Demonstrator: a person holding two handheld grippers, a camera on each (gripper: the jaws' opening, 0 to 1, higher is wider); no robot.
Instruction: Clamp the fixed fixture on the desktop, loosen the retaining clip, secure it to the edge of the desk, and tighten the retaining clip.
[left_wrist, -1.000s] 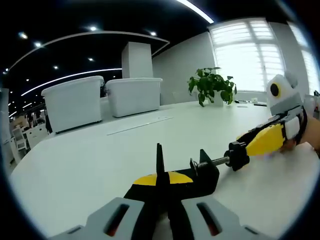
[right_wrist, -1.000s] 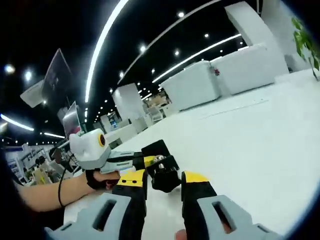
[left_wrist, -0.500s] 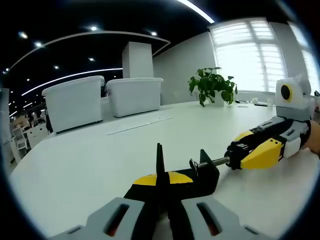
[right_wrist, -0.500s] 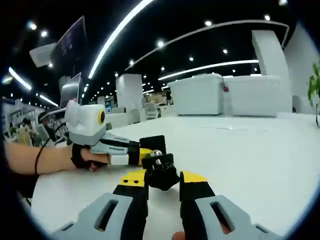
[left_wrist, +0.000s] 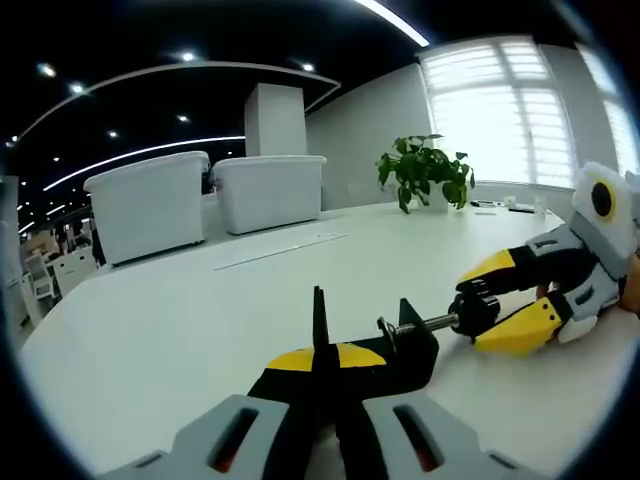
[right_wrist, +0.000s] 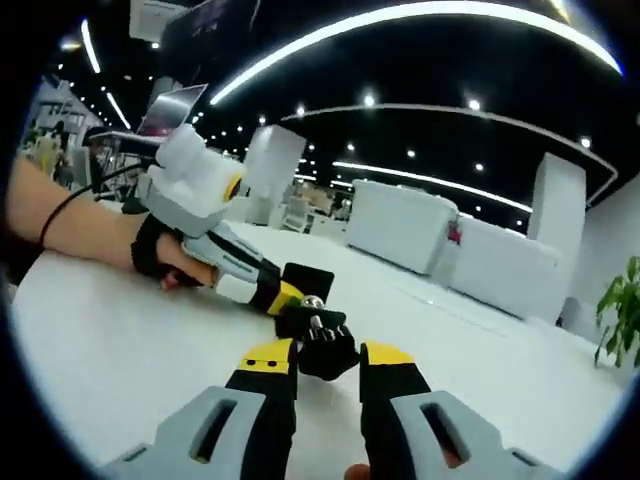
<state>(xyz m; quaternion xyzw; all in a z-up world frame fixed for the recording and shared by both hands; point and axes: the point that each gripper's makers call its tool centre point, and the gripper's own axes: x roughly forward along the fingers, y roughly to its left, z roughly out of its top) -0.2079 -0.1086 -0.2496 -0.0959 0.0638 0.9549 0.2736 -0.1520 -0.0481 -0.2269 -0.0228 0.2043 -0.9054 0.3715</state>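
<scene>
Left gripper view: left gripper (left_wrist: 322, 372) clenched on black clamp body (left_wrist: 400, 352), lying on near desk (left_wrist: 180, 320).
Right gripper (right_wrist: 326, 365) gripping screw knob (right_wrist: 324, 352); better twisted steadily, body held still, shaft (left_wrist: 432, 322) kept straight.

No readable text, labels, brands or numbers; none legible on any surface in either view

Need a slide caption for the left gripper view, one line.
Left tongs shut on the black clamp on the white desk while the right tongs grip its screw knob.
</scene>
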